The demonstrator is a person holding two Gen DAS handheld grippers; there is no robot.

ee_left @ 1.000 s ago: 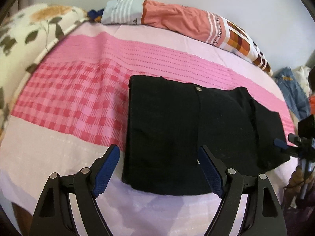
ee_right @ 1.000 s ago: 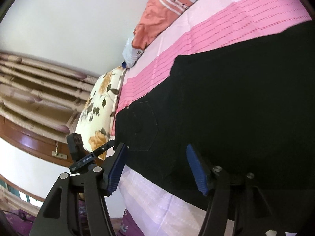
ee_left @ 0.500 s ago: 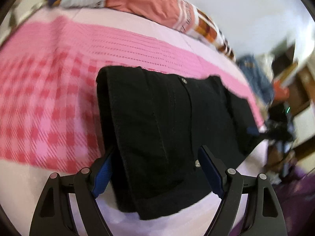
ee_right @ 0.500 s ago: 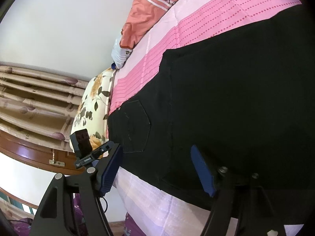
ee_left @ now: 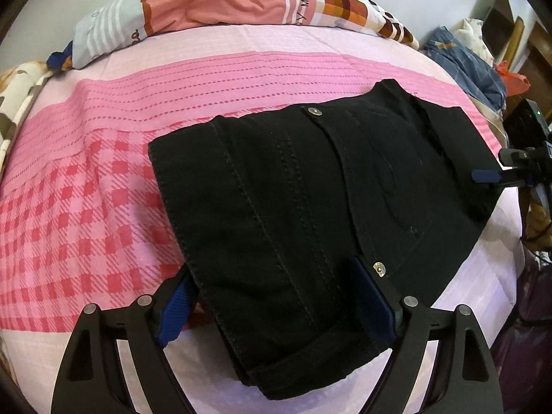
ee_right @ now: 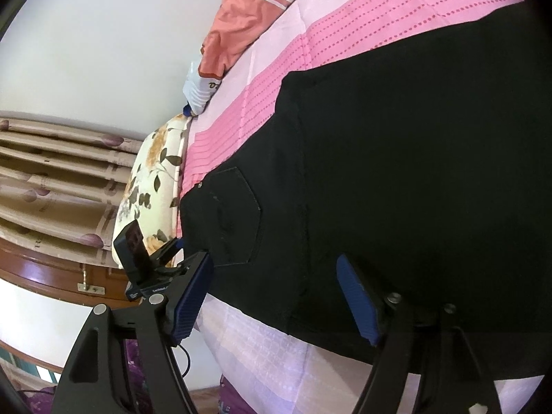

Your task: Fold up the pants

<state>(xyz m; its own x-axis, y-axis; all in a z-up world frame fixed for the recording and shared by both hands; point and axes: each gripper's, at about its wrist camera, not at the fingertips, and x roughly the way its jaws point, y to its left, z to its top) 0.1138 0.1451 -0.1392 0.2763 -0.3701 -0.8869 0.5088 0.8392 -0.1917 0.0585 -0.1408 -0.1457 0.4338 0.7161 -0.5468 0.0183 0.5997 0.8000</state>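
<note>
Lying folded on the pink bedspread (ee_left: 103, 179), black pants (ee_left: 310, 200) sit, seemingly unpinched, between both tongs' opening jaws.

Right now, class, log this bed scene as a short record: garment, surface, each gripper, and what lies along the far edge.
garment: black pants, folded, lying flat
surface: pink checked bedsheet
left gripper: jaws opening, astride the near folded end of the pants, pads not pressing
right gripper: jaws opening, over the pants' edge by the back pocket, nothing gripped
far edge: orange striped pillow
beside: floral pillow
</note>
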